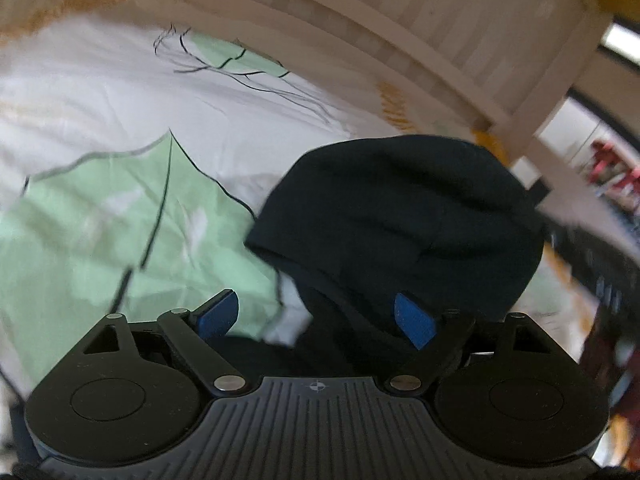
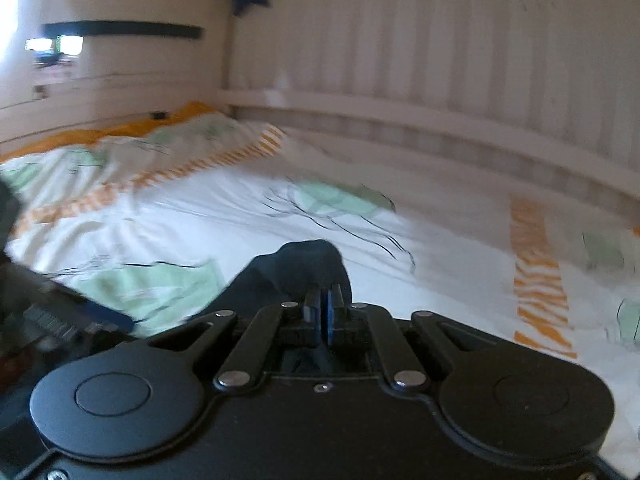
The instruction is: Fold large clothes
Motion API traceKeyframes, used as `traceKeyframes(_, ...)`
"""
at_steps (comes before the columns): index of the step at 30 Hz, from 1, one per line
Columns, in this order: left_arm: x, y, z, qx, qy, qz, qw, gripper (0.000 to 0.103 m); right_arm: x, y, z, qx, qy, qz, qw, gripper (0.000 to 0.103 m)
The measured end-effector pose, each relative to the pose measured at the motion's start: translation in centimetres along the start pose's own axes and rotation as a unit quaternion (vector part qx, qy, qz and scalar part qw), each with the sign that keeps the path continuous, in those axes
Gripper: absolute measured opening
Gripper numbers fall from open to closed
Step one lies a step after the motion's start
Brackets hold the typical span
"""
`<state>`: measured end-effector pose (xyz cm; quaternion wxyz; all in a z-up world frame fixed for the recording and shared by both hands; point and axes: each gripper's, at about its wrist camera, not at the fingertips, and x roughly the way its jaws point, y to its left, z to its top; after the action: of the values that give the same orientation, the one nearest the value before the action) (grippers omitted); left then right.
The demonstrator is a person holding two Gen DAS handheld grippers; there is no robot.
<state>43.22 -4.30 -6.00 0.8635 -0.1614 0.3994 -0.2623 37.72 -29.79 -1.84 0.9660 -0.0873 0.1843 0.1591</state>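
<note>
Two grippers at work on one dark navy garment (image 1: pixel 404 216), which lies bunched on the bed's leaf-printed duvet (image 1: pixel 100 220), near the white slatted bed rail (image 1: pixel 360 20). Step in hand, as judged: lifting an edge of the garment to spread or fold it. Right gripper (image 2: pixel 323 312): jaws fully closed, blue pads pressed together with a peak of the dark cloth (image 2: pixel 304 264) pinched between them and rising just ahead of the tips; fabric trails down and left from the pinch. Left gripper (image 1: pixel 316 316): jaws standing wide, blue pads well apart; the garment's mound sits ahead of and partly between them, but neither pad can be seen pressing on it, so I read it as holding nothing. Both views are motion-blurred, so fine contact is uncertain. To do the step well: keep the right pinch firm and lift until the cloth hangs free of the duvet, so it does not drag the bedding along; the left gripper should find a matching edge or corner, not the thick middle of the mound, and close on a single layer where possible. Then draw the two grips apart to tension the edge before laying it flat. Risk: a thin pinch may slip under the weight of the rest.
</note>
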Motion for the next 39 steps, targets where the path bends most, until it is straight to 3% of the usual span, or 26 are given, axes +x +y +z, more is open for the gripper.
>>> traceKeyframes(4, -3.1, 0.4, -1.4, -0.029, 0.003, -0.041, 0.9987, 0.087, -5.0, 3.3, -1.4, -0.037, -0.016, 0.018, 0.999, 0.009)
traceKeyframes(8, -5.3, 0.6, -2.9, -0.03, 0.011, -0.05, 0.9982, 0.088, -8.5, 6.9, -4.2, -0.095, -0.006, 0.027, 0.995, 0.009)
traceKeyframes(13, -6.0, 1.2, -5.0, -0.041, 0.039, -0.054, 0.9969, 0.089, -10.4, 10.8, -8.5, -0.146, 0.051, 0.059, 0.986, 0.009)
traceKeyframes(14, -5.9, 1.2, -5.3, -0.042, 0.045, -0.05, 0.9968, 0.089, -10.5, 11.2, -9.0, -0.143, 0.064, 0.063, 0.986, 0.013)
traceKeyframes(16, -5.6, 1.6, -5.8, -0.05, 0.053, -0.048, 0.9962, 0.089, -10.8, 11.3, -9.5, -0.103, 0.083, 0.064, 0.989, 0.017)
traceKeyframes(17, -5.4, 1.7, -5.9, -0.057, 0.055, -0.05, 0.9956, 0.089, -10.9, 10.9, -9.5, -0.076, 0.087, 0.064, 0.991, 0.025)
traceKeyframes(18, -5.3, 1.7, -5.9, -0.062, 0.056, -0.05, 0.9952, 0.089, -10.9, 10.2, -9.3, -0.04, 0.091, 0.066, 0.993, 0.042)
traceKeyframes(21, -4.8, 1.6, -5.8, -0.063, 0.06, -0.048, 0.995, 0.089, -11.3, 8.3, -9.1, 0.064, 0.096, 0.056, 0.992, 0.066)
traceKeyframes(25, -3.7, 1.3, -5.8, -0.062, 0.064, -0.041, 0.9952, 0.089, -10.4, 5.9, -8.9, 0.199, 0.118, 0.045, 0.972, 0.067)
traceKeyframes(28, -3.2, 1.6, -6.0, -0.082, 0.065, -0.037, 0.9938, 0.089, -8.8, 4.1, -9.3, 0.305, 0.14, 0.032, 0.941, 0.071)
traceKeyframes(31, -3.0, 1.4, -6.1, -0.084, 0.061, -0.033, 0.994, 0.089, -7.2, 2.8, -9.5, 0.385, 0.144, 0.038, 0.911, 0.071)
traceKeyframes(32, -3.1, 1.4, -6.1, -0.083, 0.061, -0.032, 0.9941, 0.089, -6.5, 2.9, -9.7, 0.39, 0.149, 0.034, 0.908, 0.07)
traceKeyframes(33, -3.2, 1.3, -6.1, -0.081, 0.061, -0.031, 0.9943, 0.089, -5.6, 3.2, -9.2, 0.385, 0.156, 0.022, 0.909, 0.061)
traceKeyframes(34, -3.4, 1.2, -6.1, -0.08, 0.061, -0.031, 0.9945, 0.089, -4.9, 3.4, -8.5, 0.373, 0.157, 0.014, 0.914, 0.05)
traceKeyframes(35, -3.6, 1.1, -6.1, -0.078, 0.06, -0.031, 0.9947, 0.089, -4.6, 3.6, -7.7, 0.353, 0.156, 0.005, 0.923, 0.015)
traceKeyframes(39, -4.2, 0.4, -6.4, -0.063, 0.058, -0.036, 0.9957, 0.089, -7.0, 4.2, -5.1, 0.254, 0.076, 0.013, 0.964, 0.016)
